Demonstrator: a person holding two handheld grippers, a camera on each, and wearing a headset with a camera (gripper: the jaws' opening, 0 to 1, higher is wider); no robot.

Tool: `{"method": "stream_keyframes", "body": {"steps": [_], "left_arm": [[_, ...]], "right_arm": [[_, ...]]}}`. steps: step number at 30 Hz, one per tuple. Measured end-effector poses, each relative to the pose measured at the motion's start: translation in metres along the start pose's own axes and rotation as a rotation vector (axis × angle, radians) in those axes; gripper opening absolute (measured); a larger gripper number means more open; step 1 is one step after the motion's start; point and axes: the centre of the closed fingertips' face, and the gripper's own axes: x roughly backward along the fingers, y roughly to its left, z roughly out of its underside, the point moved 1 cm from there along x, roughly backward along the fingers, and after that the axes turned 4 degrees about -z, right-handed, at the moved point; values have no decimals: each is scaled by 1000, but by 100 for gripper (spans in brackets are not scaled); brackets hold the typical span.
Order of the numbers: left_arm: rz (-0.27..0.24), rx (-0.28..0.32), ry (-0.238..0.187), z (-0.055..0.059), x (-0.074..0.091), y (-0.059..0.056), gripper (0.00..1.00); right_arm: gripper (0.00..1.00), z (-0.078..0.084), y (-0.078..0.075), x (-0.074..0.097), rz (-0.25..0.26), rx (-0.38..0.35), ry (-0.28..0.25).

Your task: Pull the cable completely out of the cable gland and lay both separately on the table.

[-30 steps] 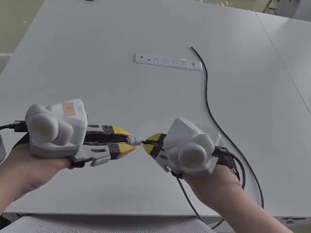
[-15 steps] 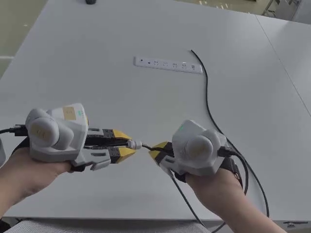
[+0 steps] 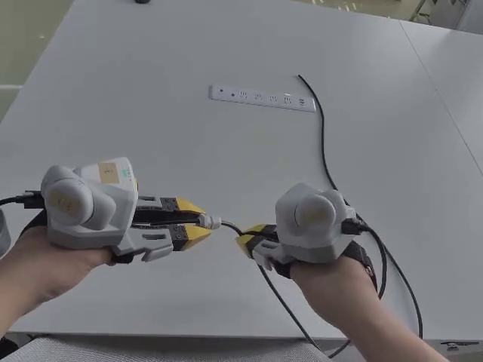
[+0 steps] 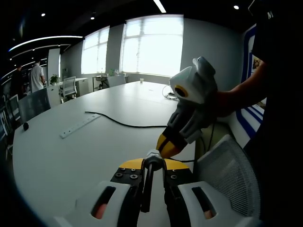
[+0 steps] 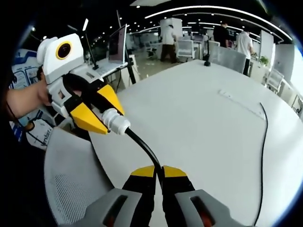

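My left gripper [image 3: 198, 223] is shut on a small white cable gland [image 3: 209, 222] just above the near part of the white table [image 3: 189, 151]. The gland [image 5: 116, 122] sits between the yellow jaw tips, also seen close up as the gland [image 4: 153, 157]. A thin black cable [image 3: 231, 227] runs out of the gland to my right gripper [image 3: 247, 242], which is shut on the cable [image 5: 144, 149] a short way from the gland. The cable's tail [image 3: 283, 298] drops off below the right hand past the table's near edge.
A white power strip [image 3: 262, 98] lies at the far middle of the table, and its black cord [image 3: 326, 162] runs down the right side towards the near edge. A mesh chair back [image 4: 226, 174] stands below the grippers. People and office desks are far behind.
My right gripper has moved right, away from the gland, and more black cable now shows between the two grippers. The left gripper has stayed about where it was.
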Motion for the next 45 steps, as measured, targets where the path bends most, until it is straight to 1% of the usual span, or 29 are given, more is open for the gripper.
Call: {"method": "stream_keyframes", "body": {"steps": [3, 7, 13, 15, 16, 17, 19, 21, 24, 25, 27, 29, 31, 32, 33, 35, 36, 37, 38, 40, 41, 42, 44, 45], "left_arm": [[-2, 2, -3, -1, 1, 0, 15], [-4, -1, -3, -1, 2, 0, 15], [-4, -2, -3, -1, 2, -1, 15], [-5, 0, -5, -1, 2, -1, 15], [-5, -1, -3, -1, 2, -2, 15], [-6, -1, -3, -1, 2, -2, 15], [-9, 0, -3, -1, 2, -1, 15], [-12, -2, 0, -1, 2, 0, 15], [-16, -4, -4, -2, 2, 0, 15], [-16, -1, -3, -1, 2, -1, 15], [-18, -5, -2, -1, 2, 0, 15], [-18, -5, -2, -1, 2, -1, 15], [-19, -4, -1, -1, 2, -1, 15], [-19, -3, 0, 0, 1, -1, 15], [-18, -4, 1, 0, 1, -1, 15], [-16, -4, 3, 0, 1, -1, 15], [-15, -4, 4, 0, 1, -2, 15], [-13, -5, 6, 0, 0, -2, 15], [-13, -6, 6, 1, 0, -2, 15], [-12, -4, 5, 0, 0, -3, 15], [-11, -3, 4, 0, 0, -3, 15], [-11, -3, 4, 0, 0, -3, 15], [-10, -1, 4, 0, 0, -3, 15], [-11, -1, 4, 1, 0, -3, 15]], "right_arm": [[0, 4, -3, -1, 8, -27, 8], [0, 9, -5, 0, 8, -89, 17], [0, 12, -6, 0, 13, -116, 21], [0, 11, -7, 1, 19, -85, 14], [0, 11, -8, 1, 17, -56, 13], [0, 11, -7, 2, 14, -48, 8], [1, 8, -7, 4, 10, -37, -18], [1, 8, -8, 5, 9, -14, -16], [2, 8, -7, 5, 7, -1, -20], [3, 7, -6, 5, 2, 8, -26], [6, 1, -4, 8, 1, 26, -56], [12, -1, -4, 10, 7, 38, -58], [18, -9, -1, 12, 1, 86, -81], [21, -11, 1, 13, 3, 119, -83], [21, -14, 3, 14, 3, 166, -85], [20, -22, 13, 17, 5, 285, -75], [20, -24, 15, 17, 6, 318, -73], [19, -27, 20, 17, -8, 326, -76], [19, -32, 25, 17, -22, 350, -82], [16, -38, 27, 18, -19, 425, -66], [15, -40, 28, 17, -20, 450, -62], [14, -43, 30, 17, -24, 488, -68], [14, -45, 33, 16, -29, 525, -62], [13, -45, 36, 15, -40, 551, -59]]}}
